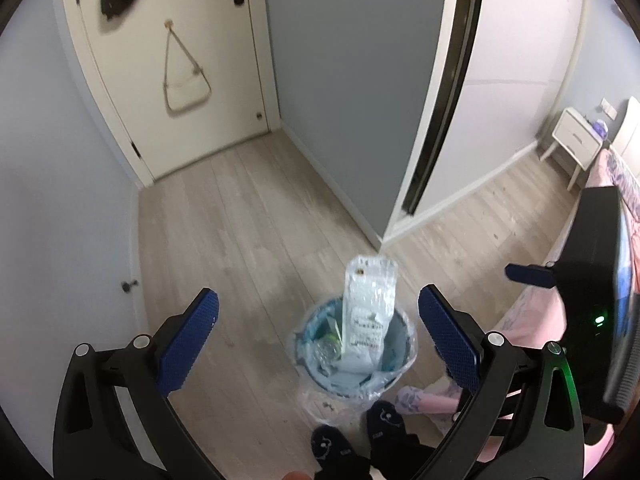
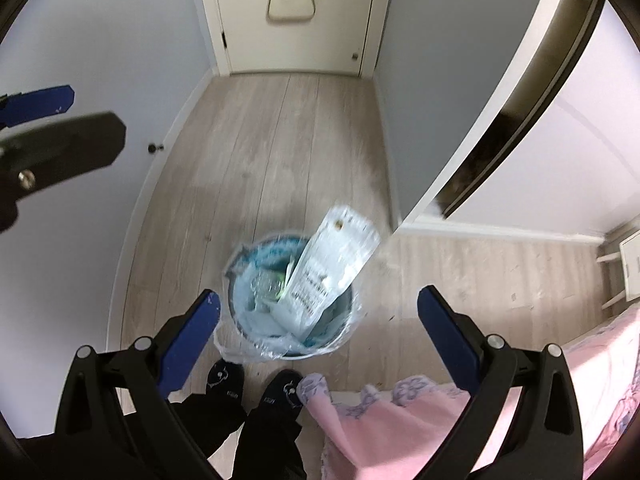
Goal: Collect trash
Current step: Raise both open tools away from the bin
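Observation:
A small blue trash bin [image 1: 396, 364] lined with a clear plastic bag stands on the wood floor; it also shows in the right wrist view [image 2: 344, 332]. A long clear plastic package [image 1: 370, 312] stands upright in it, sticking out above the rim, also in the right wrist view [image 2: 332, 268]. Crumpled plastic and paper lie inside. My left gripper [image 1: 318, 340] is open and empty, held above the bin. My right gripper [image 2: 318, 334] is open and empty, also above the bin. The right gripper's body [image 1: 592, 280] shows at right in the left wrist view.
A bed with a pink floral cover [image 2: 440, 420] is at the right, next to the bin. The person's dark slippers [image 2: 256, 384] stand just before the bin. A white door [image 1: 172, 60] with a hanging bag closes the hallway. A white nightstand [image 1: 576, 140] stands far right.

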{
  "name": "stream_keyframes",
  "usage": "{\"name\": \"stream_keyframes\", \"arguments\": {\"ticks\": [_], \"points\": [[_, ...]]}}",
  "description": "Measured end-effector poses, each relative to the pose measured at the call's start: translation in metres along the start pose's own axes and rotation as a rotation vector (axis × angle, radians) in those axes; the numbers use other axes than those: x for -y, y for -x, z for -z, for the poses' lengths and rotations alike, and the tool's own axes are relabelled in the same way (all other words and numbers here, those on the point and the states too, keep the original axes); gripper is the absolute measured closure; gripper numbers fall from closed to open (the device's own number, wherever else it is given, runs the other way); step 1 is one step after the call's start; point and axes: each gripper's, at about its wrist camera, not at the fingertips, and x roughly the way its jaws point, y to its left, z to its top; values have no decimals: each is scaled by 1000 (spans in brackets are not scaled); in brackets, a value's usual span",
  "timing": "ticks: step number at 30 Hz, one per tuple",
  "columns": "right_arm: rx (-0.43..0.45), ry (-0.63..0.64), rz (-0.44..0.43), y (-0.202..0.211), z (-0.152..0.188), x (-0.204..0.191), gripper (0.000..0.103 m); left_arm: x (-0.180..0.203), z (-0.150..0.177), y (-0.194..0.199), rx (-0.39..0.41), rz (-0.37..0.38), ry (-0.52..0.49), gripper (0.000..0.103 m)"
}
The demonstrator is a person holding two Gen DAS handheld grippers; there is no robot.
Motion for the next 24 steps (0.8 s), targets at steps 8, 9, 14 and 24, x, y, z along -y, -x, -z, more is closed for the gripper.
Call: {"name": "stream_keyframes", "arguments": {"ticks": [8,9,14,24], "points": [[105,34,31,68,-26,-2,7,1,-38,74,120,-67,-18,6],[119,35,35,78,-28,-3,7,2,-41,79,132,-73,-18,6],[129,25,35,101,-30,-1,7,2,-48,98,150,-63,19,6],[144,24,64,117,-33,-2,7,2,-40,107,133,-23,38,6]]}}
